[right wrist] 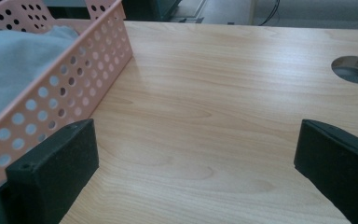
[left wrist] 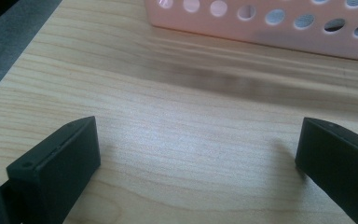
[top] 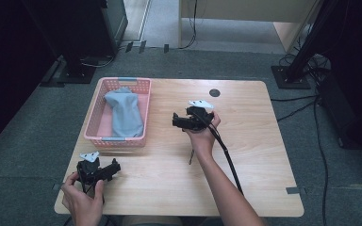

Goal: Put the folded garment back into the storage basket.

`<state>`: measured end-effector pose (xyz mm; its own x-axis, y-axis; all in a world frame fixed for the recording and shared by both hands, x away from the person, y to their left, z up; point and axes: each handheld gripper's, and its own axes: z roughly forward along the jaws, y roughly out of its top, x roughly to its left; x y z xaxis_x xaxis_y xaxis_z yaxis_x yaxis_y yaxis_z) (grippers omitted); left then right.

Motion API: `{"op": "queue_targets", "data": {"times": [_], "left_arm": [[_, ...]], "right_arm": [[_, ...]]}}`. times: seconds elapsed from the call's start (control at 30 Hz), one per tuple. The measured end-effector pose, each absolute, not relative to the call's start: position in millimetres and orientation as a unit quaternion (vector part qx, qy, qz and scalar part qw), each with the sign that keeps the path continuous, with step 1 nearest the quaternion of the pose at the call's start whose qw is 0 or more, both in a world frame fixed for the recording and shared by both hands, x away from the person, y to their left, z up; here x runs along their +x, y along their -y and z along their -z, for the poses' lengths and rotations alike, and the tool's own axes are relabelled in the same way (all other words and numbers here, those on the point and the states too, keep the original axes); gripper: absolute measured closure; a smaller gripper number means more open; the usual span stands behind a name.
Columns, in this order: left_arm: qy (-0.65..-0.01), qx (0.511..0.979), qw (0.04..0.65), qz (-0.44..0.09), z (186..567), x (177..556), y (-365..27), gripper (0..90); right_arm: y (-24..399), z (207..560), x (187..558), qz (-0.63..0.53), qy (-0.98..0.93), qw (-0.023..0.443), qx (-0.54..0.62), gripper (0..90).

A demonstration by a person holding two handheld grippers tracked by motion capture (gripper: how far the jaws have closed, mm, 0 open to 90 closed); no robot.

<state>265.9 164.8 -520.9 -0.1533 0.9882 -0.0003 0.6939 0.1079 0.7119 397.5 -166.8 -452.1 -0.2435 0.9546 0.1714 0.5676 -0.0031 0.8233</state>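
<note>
- High view: you are holding the left gripper low at the table's near left corner, just in front of the pink basket. A grey cloth is lying inside the basket. Your right gripper is hovering mid-table, right of the basket.
- Left gripper view: your jaws are standing wide apart over bare wood, gripping nothing, the basket wall lying ahead.
- Right gripper view: your jaws are spread and empty; the basket with the cloth is sitting just left.
</note>
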Motion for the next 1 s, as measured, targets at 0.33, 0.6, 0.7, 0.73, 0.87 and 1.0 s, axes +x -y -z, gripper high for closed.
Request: {"op": "queue_targets", "data": {"times": [0.33, 0.6, 0.7, 0.73, 0.87, 1.0], "left_arm": [[-0.701, 0.600, 0.251, -0.293, 520.9, 265.9, -164.8, 0.0], [-0.700, 0.600, 0.251, -0.293, 520.9, 265.9, -164.8, 0.0], [-0.701, 0.600, 0.251, -0.293, 520.9, 265.9, -164.8, 0.0], [-0.701, 0.600, 0.252, -0.293, 520.9, 265.9, -164.8, 0.0], [-0.701, 0.600, 0.252, -0.293, 520.9, 265.9, -164.8, 0.0], [-0.701, 0.600, 0.252, -0.293, 520.9, 265.9, -164.8, 0.0]], "right_arm": [[180.5, 467.6, 391.5, -0.411, -0.666, 0.233, 0.578, 0.0], [191.6, 477.0, 386.5, -0.405, -0.663, 0.232, 0.585, 0.0], [196.4, 480.1, 385.0, -0.402, -0.662, 0.234, 0.587, 0.0], [197.8, 480.8, 384.5, -0.401, -0.662, 0.234, 0.589, 0.0], [203.3, 483.6, 382.3, -0.398, -0.661, 0.237, 0.590, 0.0], [207.9, 486.5, 380.2, -0.393, -0.661, 0.235, 0.594, 0.0]]}}
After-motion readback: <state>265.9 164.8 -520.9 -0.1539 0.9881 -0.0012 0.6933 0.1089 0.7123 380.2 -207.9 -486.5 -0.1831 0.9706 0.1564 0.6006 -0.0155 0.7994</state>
